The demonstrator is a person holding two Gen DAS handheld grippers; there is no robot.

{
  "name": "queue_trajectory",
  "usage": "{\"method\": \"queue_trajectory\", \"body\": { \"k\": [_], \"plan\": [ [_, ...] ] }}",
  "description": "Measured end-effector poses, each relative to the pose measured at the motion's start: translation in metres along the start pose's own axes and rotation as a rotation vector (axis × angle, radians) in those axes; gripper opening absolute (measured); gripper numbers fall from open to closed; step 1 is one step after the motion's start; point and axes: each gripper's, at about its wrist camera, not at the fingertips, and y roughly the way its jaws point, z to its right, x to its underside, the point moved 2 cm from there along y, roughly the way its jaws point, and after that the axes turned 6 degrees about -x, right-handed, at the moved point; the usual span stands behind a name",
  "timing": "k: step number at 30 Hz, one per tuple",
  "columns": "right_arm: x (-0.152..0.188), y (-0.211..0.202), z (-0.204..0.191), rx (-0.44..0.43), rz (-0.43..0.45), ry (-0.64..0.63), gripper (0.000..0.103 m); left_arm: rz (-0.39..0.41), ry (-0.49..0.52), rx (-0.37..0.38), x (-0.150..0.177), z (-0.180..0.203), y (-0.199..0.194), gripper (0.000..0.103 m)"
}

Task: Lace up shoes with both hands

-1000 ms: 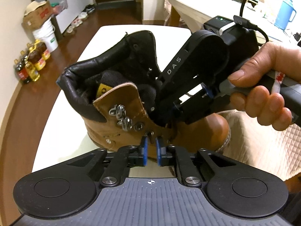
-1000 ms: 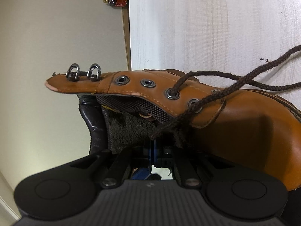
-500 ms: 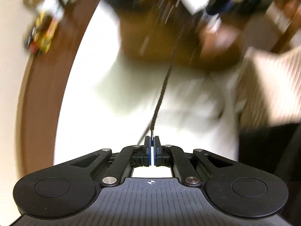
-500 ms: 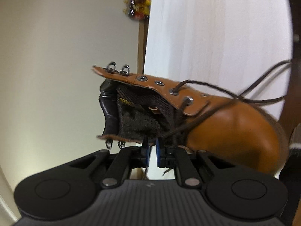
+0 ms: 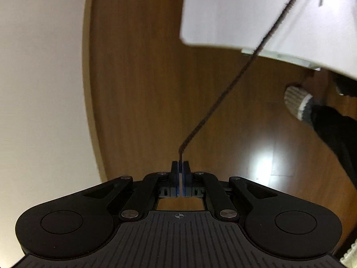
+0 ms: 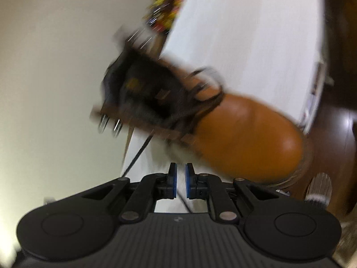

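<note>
My left gripper (image 5: pixel 181 164) is shut on the tip of the dark brown lace (image 5: pixel 241 73), which runs taut up and right over the white table (image 5: pixel 234 11) edge. The boot is out of the left wrist view. In the blurred right wrist view the tan boot (image 6: pixel 234 134) lies on the white table (image 6: pixel 245 33), its dark open collar to the left, lace loops over the eyelets. My right gripper (image 6: pixel 180 169) is slightly open and empty, just short of the boot. A taut lace strand (image 6: pixel 138 154) runs from the boot down to the left.
The wooden floor (image 5: pixel 145 89) and a pale wall (image 5: pixel 40 89) fill the left wrist view. A person's socked foot (image 5: pixel 296 102) stands by the table at the right. Blurred bottles (image 6: pixel 165 6) stand on the floor beyond the table.
My left gripper pulled the lace far back from the boot, past the table edge. My right gripper let go, opened slightly and drew back from the boot.
</note>
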Motion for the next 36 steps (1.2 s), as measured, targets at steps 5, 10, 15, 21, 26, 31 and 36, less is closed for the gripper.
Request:
{"method": "queue_trajectory", "body": {
  "k": [5, 10, 15, 21, 26, 31, 36],
  "plan": [
    [0.042, 0.071, -0.056, 0.132, -0.168, -0.488, 0.015, 0.033, 0.008, -0.005, 0.005, -0.01, 0.019, 0.002],
    [0.063, 0.14, -0.082, 0.282, -0.236, -0.834, 0.016, 0.086, -0.019, 0.026, 0.001, -0.015, 0.03, 0.002],
    [0.069, 0.169, -0.08, 0.34, -0.284, -0.949, 0.015, 0.156, -0.123, 0.125, -0.011, -0.022, 0.031, 0.005],
    [0.072, 0.169, -0.078, 0.396, -0.307, -0.931, 0.002, 0.236, -0.186, 0.204, -0.011, -0.026, 0.013, 0.009],
    [0.056, 0.121, -0.074, 0.288, -0.183, -0.537, 0.002, 0.422, -0.218, 0.298, -0.028, -0.022, -0.045, 0.01],
    [0.046, 0.041, -0.043, 0.103, 0.078, 0.025, 0.002, 0.686, -0.211, 0.449, -0.063, -0.005, -0.127, 0.016],
    [0.051, -0.002, -0.015, -0.059, 0.266, 0.337, 0.002, 0.868, -0.142, 0.659, -0.097, 0.035, -0.192, 0.019]
  ]
}}
